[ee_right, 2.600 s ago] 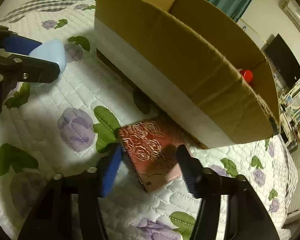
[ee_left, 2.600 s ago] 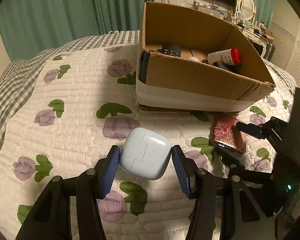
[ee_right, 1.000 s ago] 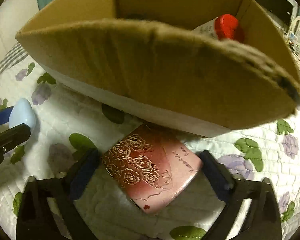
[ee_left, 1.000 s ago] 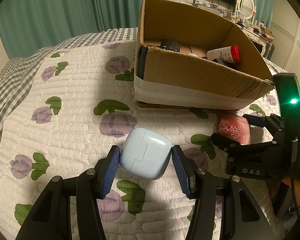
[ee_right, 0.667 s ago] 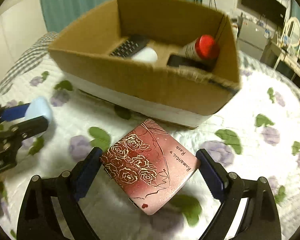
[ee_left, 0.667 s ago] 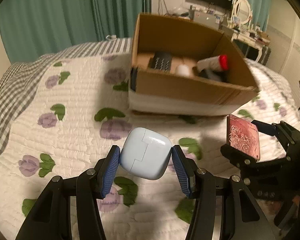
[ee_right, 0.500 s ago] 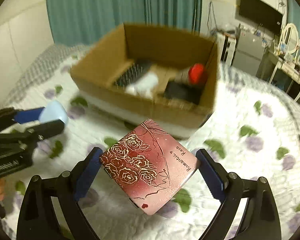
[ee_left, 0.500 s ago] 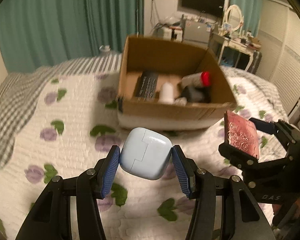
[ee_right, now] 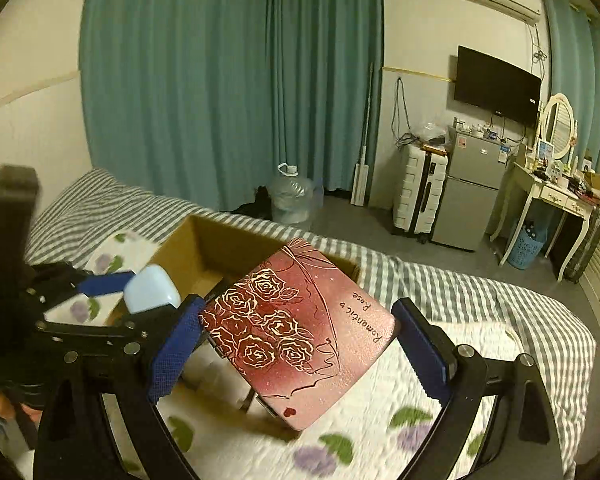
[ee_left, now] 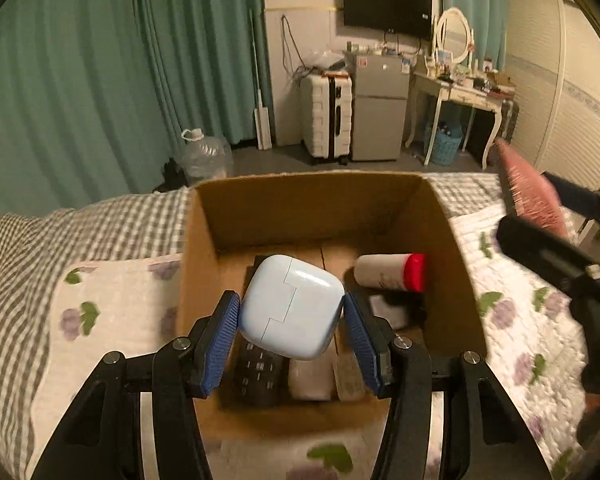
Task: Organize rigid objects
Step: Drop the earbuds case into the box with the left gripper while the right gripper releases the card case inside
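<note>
The pale blue case [ee_left: 292, 307], pinched between the pads of the left gripper [ee_left: 292, 330], hangs above the near half of the open cardboard box [ee_left: 204, 264], so the step in hand looks like dropping it in; the next move calls for lowering past the near wall and letting go over a free patch of floor. The right gripper [ee_right: 296, 346] clamps the rose-printed red tin [ee_right: 296, 332] just outside the box's right wall, waiting its turn. Inside the box a dark remote [ee_left: 256, 368], a white red-capped bottle [ee_left: 390, 276] and other small items crowd the bottom, leaving little room beneath the case.
</note>
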Tool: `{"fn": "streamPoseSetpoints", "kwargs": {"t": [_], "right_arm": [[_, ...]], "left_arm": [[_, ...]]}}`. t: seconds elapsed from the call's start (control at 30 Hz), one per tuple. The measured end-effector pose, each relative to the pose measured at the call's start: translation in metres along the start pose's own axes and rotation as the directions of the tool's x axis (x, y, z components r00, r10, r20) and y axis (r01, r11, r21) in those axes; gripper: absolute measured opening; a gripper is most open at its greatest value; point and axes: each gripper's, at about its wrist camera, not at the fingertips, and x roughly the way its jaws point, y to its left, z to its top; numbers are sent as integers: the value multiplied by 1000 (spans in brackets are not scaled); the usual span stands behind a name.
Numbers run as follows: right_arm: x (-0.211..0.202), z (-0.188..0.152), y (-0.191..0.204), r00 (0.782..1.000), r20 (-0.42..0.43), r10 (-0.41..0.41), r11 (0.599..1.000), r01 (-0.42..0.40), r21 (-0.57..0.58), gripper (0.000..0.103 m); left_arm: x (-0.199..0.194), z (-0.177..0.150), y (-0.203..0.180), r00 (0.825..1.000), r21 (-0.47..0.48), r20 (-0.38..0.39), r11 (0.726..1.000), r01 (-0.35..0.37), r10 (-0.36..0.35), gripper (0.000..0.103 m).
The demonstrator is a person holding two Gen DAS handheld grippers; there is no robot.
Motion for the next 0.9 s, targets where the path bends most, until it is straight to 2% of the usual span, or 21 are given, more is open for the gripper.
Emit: {"fn": "streamPoseSetpoints", "kwargs": {"t": [0.13,0.2,0.43,0.6,0.9], "right_arm": [[22,-8,-19,999,-22,26,999,-25,41,94],[29,-12,-23,999,-32,28,998,-27,50,94],[23,-11,-15,999,-27,19,999,-18,34,94],[30,-4,-4,999,-37,36,999,-36,13,94],[114,11,18,984,-148,100,994,-104,-17,94]], "left_arm": [[32,0,-8,999,27,-35,1000,-7,8,57],[35,2,-9,999,29,-18,999,-35,36,60],[10,7,-3,997,35,29,997,-74,73,63],[-14,2,22,996,-9,53,998,-67,67,64],[-13,-2,42,991,2,86,994,-107,106,66]]}}
